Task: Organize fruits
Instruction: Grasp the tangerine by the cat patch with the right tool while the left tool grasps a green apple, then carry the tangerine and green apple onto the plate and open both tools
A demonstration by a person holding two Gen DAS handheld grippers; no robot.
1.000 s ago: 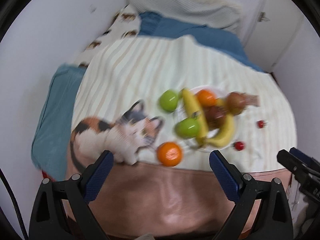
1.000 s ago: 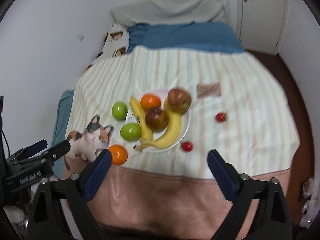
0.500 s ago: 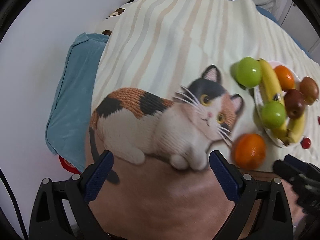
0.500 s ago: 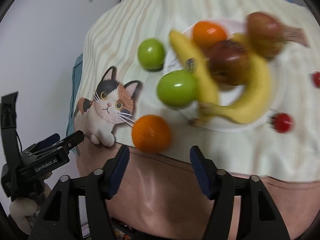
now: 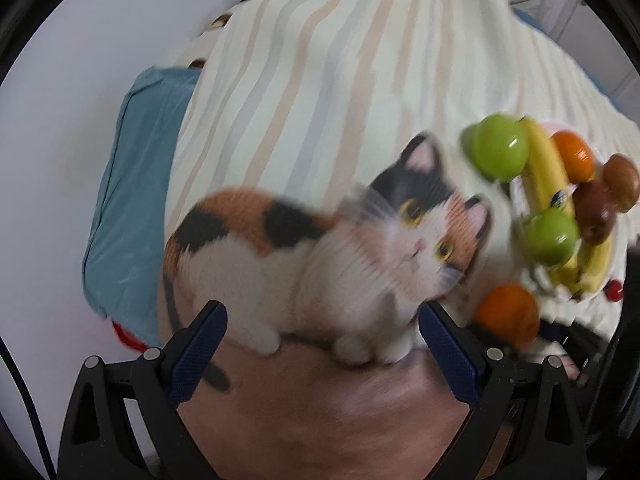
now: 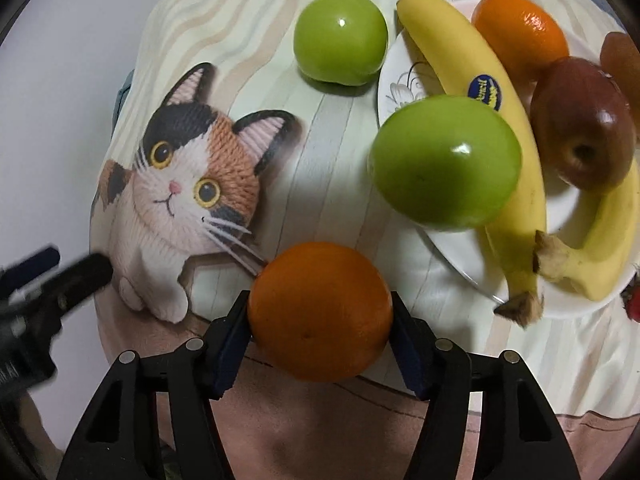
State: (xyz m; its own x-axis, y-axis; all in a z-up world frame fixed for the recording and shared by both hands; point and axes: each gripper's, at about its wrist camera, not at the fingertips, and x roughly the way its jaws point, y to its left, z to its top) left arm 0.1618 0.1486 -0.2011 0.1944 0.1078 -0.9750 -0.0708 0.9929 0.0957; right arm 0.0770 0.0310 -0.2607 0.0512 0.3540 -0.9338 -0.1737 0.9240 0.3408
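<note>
A loose orange [image 6: 320, 312] lies on the striped blanket near the bed's front edge. My right gripper [image 6: 320, 314] straddles it, jaws closing, and both blue pads touch its sides. A white plate [image 6: 560, 200] holds two bananas [image 6: 480, 92], a second orange [image 6: 520, 36], a dark red apple [image 6: 584, 124] and a green apple [image 6: 444, 166] at its rim. Another green apple [image 6: 340, 38] sits on the blanket beside the plate. My left gripper [image 5: 322, 316] hangs open over the printed cat [image 5: 360, 248], nothing between its fingers. In the left wrist view, the loose orange [image 5: 508, 316] shows blurred at right.
A small red fruit [image 6: 634, 300] lies past the plate's right rim. A blue sheet [image 5: 132, 200] and a white wall border the bed on the left. The blanket's brown hem [image 6: 340, 420] drops off at the bed's front edge. The left gripper's body [image 6: 60, 280] is at the far left.
Both grippers came down close to the bed. The right one moved onto the loose orange and its jaws narrowed around it. The left one settled over the cat print.
</note>
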